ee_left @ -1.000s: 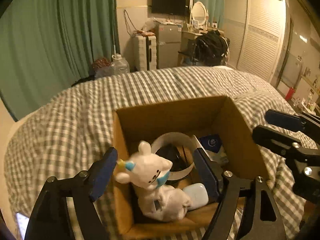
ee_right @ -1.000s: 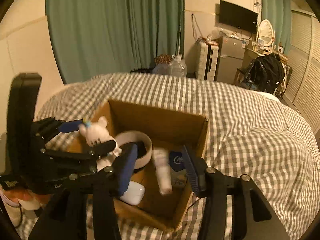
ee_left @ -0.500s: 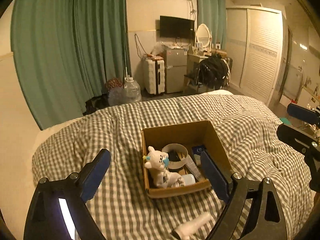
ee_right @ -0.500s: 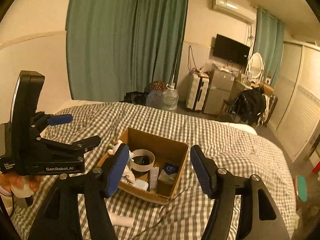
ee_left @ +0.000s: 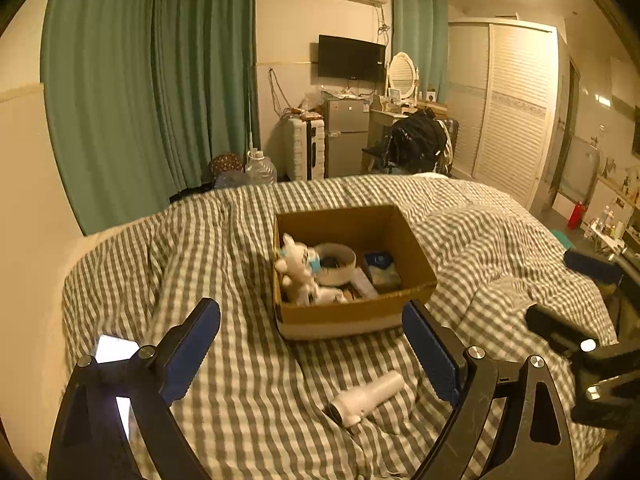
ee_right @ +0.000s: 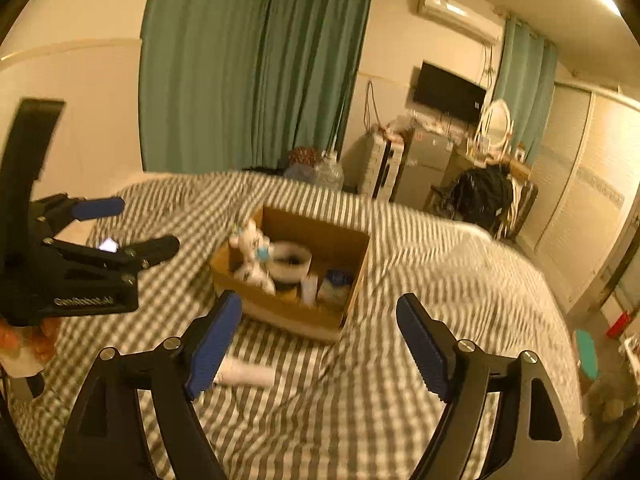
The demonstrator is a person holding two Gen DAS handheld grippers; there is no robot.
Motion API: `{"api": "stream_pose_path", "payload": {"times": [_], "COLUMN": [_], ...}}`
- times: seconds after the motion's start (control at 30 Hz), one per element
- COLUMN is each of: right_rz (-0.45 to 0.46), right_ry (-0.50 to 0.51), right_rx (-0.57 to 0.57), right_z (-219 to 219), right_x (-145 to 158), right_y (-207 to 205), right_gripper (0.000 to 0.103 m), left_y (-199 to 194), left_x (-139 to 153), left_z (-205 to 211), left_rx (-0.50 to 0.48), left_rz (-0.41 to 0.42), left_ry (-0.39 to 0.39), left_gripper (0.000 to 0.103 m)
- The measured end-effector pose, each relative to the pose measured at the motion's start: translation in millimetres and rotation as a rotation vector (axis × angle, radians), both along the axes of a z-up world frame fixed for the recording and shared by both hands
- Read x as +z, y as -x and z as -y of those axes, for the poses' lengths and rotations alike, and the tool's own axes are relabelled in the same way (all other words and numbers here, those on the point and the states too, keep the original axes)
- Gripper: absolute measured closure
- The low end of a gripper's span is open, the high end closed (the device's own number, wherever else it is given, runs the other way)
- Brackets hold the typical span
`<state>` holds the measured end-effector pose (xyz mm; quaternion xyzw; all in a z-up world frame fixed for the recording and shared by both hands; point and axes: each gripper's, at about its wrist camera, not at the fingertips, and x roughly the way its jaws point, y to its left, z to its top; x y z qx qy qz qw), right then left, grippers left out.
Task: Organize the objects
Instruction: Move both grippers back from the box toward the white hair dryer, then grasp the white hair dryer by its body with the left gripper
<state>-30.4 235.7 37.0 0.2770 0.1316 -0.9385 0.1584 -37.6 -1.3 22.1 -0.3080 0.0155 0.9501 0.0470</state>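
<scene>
An open cardboard box [ee_left: 356, 314] [ee_right: 280, 312] sits on the checked bed. It holds a white plush toy [ee_left: 296, 270] [ee_right: 252, 256], a white ring-shaped thing [ee_left: 336, 264], a blue packet [ee_left: 382, 272] and a white tube. A white handheld device [ee_left: 366, 398] [ee_right: 246, 372] lies on the cover in front of the box. My left gripper [ee_left: 312, 356] is open and empty, held back from the box above the device. My right gripper [ee_right: 320, 348] is open and empty, also back from the box. Each gripper shows at the edge of the other's view.
A lit phone [ee_left: 114, 350] lies on the bed at the left. Green curtains [ee_left: 152, 92], a suitcase, small fridge [ee_left: 346, 136], a chair with a black bag [ee_left: 416, 140] and a white wardrobe stand beyond the bed.
Both grippers have pulled back and up from the box, empty. The plush toy and the tube stay in the box. The white device has come into view.
</scene>
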Motion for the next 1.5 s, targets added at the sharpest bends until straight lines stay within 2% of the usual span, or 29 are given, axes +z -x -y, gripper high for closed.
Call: {"api": "stream_pose_path", "payload": {"times": [0.13, 0.33, 0.53, 0.67, 1.0, 1.1, 1.13, 1.17, 1.5], "right_rz": [0.083, 0.189, 0.235, 0.223, 0.254, 0.273, 0.276, 0.277, 0.272], "right_ry": [0.016, -0.031, -0.074, -0.041, -0.009, -0.001, 0.001, 0.001, -0.01], "right_rx": [-0.058, -0.136, -0.176, -0.196, -0.219, -0.222, -0.221, -0.221, -0.247], "right_z": [-6.7, -5.8, -6.5, -15.5, -23.5, -24.6, -24.5, -24.4, -21.1], "right_x": [-49.2, -108.6, -135.6, -130.0, -135.9, -140.7, -141.6, -141.8, -143.5], "right_y": [13.6, 40.9, 59.7, 59.6, 68.5, 71.8, 72.3, 72.6, 69.9], "right_gripper": [0.022, 0.022, 0.022, 0.02, 0.019, 0.019, 0.019, 0.019, 0.019], "left_y": [0.2, 21.9, 36.3, 42.2, 55.4, 56.0, 55.8, 54.9, 31.7], "left_x": [-39.1, -104.7, -152.8, -174.9, -203.6, -205.9, -207.0, -208.0, -193.1], "left_z": [-6.2, -18.4, -31.0, -47.1, -67.0, -67.1, -67.0, -67.3, -63.1], "left_rx": [0.025, 0.022, -0.023, -0.075, -0.118, -0.128, -0.133, -0.141, -0.128], "left_rz": [0.031, 0.153, 0.266, 0.339, 0.42, 0.426, 0.43, 0.436, 0.396], "left_ry": [0.001, 0.032, 0.039, 0.05, 0.068, 0.059, 0.054, 0.05, 0.053], "left_gripper": [0.008, 0.008, 0.008, 0.008, 0.01, 0.028, 0.039, 0.045, 0.045]}}
